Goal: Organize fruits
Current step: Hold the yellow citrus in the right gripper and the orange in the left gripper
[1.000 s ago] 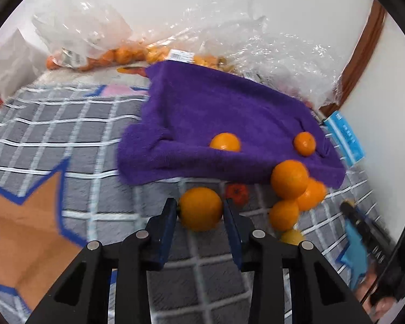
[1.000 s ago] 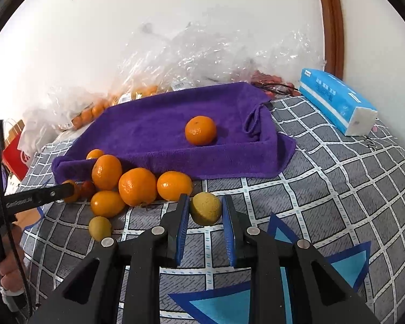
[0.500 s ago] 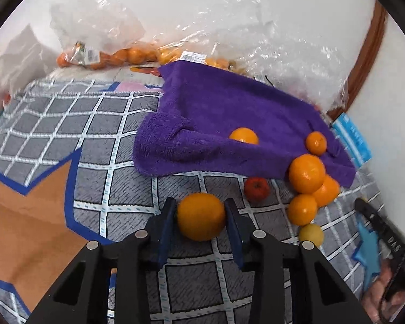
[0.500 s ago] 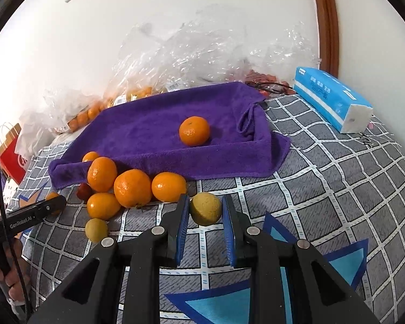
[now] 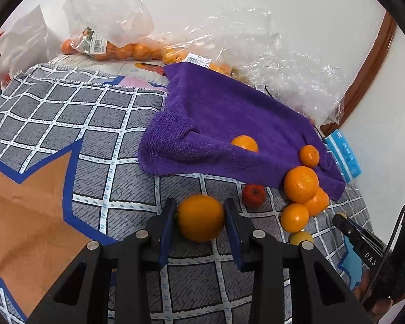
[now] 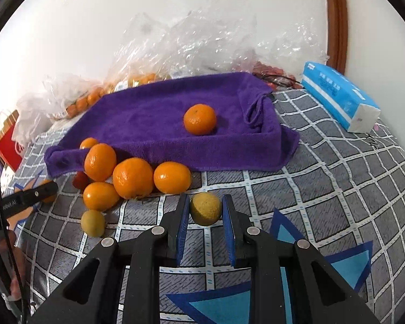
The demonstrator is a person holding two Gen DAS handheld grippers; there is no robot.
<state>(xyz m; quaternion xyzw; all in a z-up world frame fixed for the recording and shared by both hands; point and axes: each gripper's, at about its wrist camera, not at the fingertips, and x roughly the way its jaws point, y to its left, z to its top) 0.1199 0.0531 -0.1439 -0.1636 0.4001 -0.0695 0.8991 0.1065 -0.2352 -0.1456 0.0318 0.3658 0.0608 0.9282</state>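
My left gripper (image 5: pixel 200 212) is shut on a large orange (image 5: pixel 201 218), held just above the checked cloth, left of the fruit pile. My right gripper (image 6: pixel 205 206) is shut on a small yellow-green fruit (image 6: pixel 205 208) in front of the purple towel (image 6: pixel 159 118). One orange (image 6: pixel 199 119) lies on the towel. Several oranges (image 6: pixel 132 178) cluster at the towel's front edge, with a small red fruit (image 6: pixel 80 180) and another yellow-green fruit (image 6: pixel 93 223). In the left wrist view the towel (image 5: pixel 229 118) holds two oranges (image 5: pixel 245 143), and the pile (image 5: pixel 301 184) and red fruit (image 5: pixel 253 195) lie beside it.
Clear plastic bags of oranges (image 5: pixel 116 48) and crumpled plastic (image 6: pixel 191 43) lie behind the towel by the wall. A blue tissue pack (image 6: pixel 340 95) lies at the right. A red paper bag (image 6: pixel 8 145) stands at the left. A checked cloth (image 6: pixel 337 178) covers the surface.
My left gripper has pulled back and left with its orange, away from the towel and pile. My right gripper has held its yellow-green fruit and shifted only slightly.
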